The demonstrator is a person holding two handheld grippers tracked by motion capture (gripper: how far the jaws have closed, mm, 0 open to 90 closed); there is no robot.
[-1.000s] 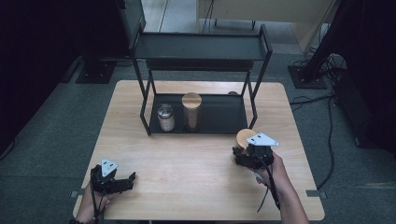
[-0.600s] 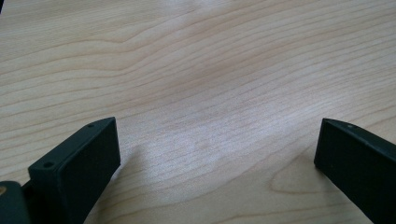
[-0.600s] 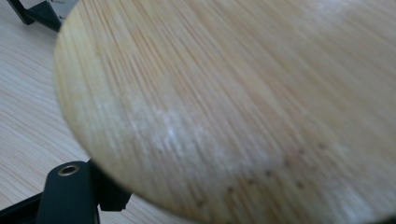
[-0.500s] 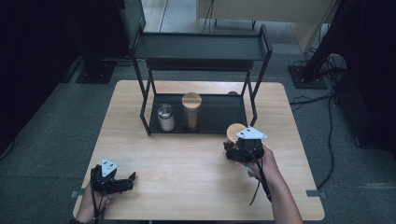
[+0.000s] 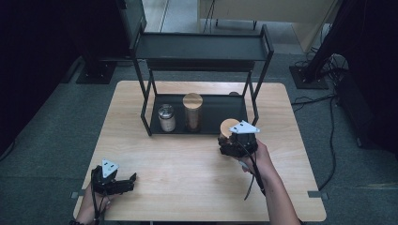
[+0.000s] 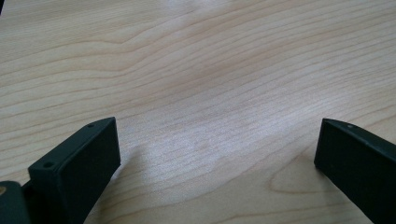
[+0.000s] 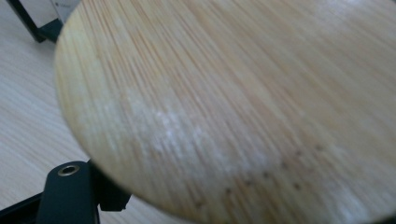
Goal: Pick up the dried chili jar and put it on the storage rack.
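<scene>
My right gripper (image 5: 233, 142) is shut on a jar with a round bamboo lid (image 5: 228, 125), held just above the table in front of the rack's right front leg. In the right gripper view the bamboo lid (image 7: 233, 93) looms close, with one black finger (image 7: 70, 191) showing under its edge. Near the front left corner of the table my left gripper (image 5: 130, 180) rests low and stands open. Its jaws are wide apart over bare wood in the left gripper view, nothing between them (image 6: 217, 135).
A black two-tier rack (image 5: 202, 47) stands at the back of the wooden table (image 5: 187, 187). Its lower tray (image 5: 223, 110) holds a small glass jar with a metal lid (image 5: 166, 117) and a taller bamboo-lidded jar (image 5: 193, 111). Cables lie on the floor at right.
My right gripper has carried the bamboo-lidded jar leftward and a little toward the rack. The left gripper has stayed where it was.
</scene>
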